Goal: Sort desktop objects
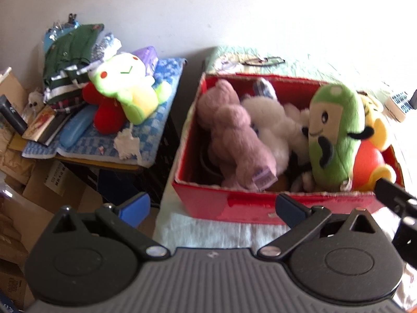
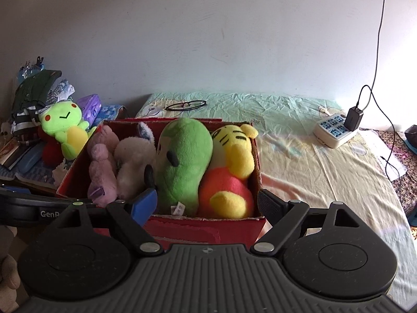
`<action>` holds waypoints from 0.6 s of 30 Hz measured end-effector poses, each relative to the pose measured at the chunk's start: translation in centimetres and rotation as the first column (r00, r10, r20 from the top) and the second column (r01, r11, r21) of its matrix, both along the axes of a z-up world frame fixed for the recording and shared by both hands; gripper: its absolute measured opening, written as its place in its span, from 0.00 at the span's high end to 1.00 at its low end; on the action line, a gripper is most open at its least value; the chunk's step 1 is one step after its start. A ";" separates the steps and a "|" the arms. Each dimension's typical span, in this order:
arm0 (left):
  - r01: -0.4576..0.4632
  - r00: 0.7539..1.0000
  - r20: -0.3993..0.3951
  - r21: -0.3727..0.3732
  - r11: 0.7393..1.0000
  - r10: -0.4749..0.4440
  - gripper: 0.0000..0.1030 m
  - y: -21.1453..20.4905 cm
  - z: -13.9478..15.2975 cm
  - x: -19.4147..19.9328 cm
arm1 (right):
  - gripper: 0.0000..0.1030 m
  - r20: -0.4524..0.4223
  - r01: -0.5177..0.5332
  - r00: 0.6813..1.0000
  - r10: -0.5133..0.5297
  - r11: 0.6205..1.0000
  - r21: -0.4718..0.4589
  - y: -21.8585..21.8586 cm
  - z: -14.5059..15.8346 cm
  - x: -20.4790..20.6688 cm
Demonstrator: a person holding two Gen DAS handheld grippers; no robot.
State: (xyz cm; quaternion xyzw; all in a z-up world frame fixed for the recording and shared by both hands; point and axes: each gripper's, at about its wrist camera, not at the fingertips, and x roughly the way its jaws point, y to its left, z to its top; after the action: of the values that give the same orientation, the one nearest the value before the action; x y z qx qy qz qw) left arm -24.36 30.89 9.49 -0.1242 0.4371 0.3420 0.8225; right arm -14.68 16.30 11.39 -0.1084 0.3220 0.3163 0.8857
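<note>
A red cardboard box (image 1: 234, 206) (image 2: 208, 228) sits on the bed sheet and holds several plush toys: a mauve bear (image 1: 234, 133) (image 2: 101, 167), a white plush (image 1: 271, 122) (image 2: 133, 164), a green pea-pod plush (image 1: 336, 133) (image 2: 182, 161) and a yellow-orange tiger plush (image 1: 372, 161) (image 2: 232, 172). My left gripper (image 1: 212, 208) is open and empty, in front of the box's near wall. My right gripper (image 2: 208, 203) is open and empty, its fingers either side of the box's near right part.
A side stand with a blue checked cloth (image 1: 146, 120) holds a green frog plush (image 1: 125, 88) (image 2: 66, 127), folded clothes (image 1: 70, 60) and a blue case (image 1: 75, 127). Glasses (image 2: 186, 105) lie behind the box. A power strip with charger (image 2: 336, 130) sits at right. Cardboard boxes (image 1: 39, 195) stand below left.
</note>
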 end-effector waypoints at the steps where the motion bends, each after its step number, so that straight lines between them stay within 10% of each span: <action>1: -0.001 1.000 0.007 0.014 1.000 0.000 0.01 -0.1 0.3 0.0 | 0.16 0.007 0.010 1.000 -0.010 1.000 0.001 0.1 0.2 0.1; 18: -0.030 1.000 0.010 0.106 0.994 0.029 0.01 -0.1 2.7 1.2 | 0.12 -0.086 0.023 0.996 -0.015 0.995 0.100 1.1 1.7 2.5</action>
State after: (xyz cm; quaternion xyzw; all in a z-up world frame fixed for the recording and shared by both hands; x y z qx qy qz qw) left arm -23.15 30.80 12.18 -0.0881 0.4129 0.3764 0.8247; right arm -12.20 17.41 13.09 -0.0469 0.3441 0.3281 0.8785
